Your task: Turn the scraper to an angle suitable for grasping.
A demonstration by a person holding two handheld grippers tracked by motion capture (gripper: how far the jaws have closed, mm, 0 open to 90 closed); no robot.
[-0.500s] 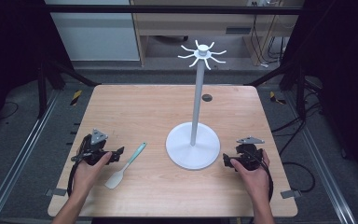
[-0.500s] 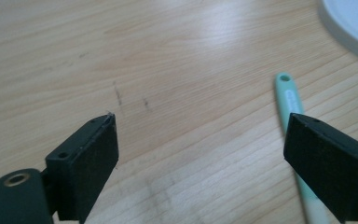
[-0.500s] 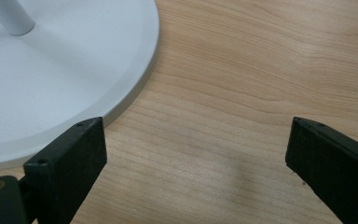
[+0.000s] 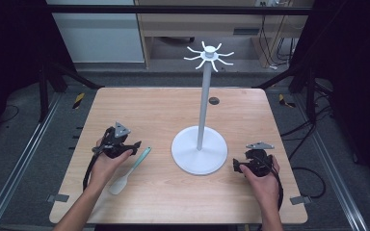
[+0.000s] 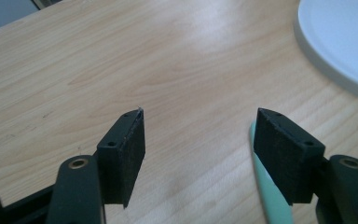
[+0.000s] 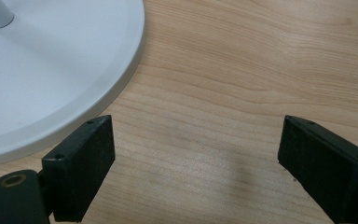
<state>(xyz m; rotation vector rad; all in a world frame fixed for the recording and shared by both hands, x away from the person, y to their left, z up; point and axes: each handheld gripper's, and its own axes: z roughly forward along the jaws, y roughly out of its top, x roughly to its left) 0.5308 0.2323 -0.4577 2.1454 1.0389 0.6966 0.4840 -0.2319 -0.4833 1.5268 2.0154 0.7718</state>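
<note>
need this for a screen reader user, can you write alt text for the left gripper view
The left gripper hangs open low over a light wooden table, its two black fingers wide apart with bare wood between them. A pale green spatula handle lies just inside the right finger, and the white stand base curves in at top right.

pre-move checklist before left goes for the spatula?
1. Left gripper jaws open: ok.
2. Spatula flat on the table, free of the stand base: ok.
3. Handle between the left jaws: not ok, it lies beside and partly under one jaw.
4. Right gripper open and empty, off the base rim: ok.
5. Stand's top hooks empty: ok.
6. Handle has a hanging hole: cannot tell.
</note>
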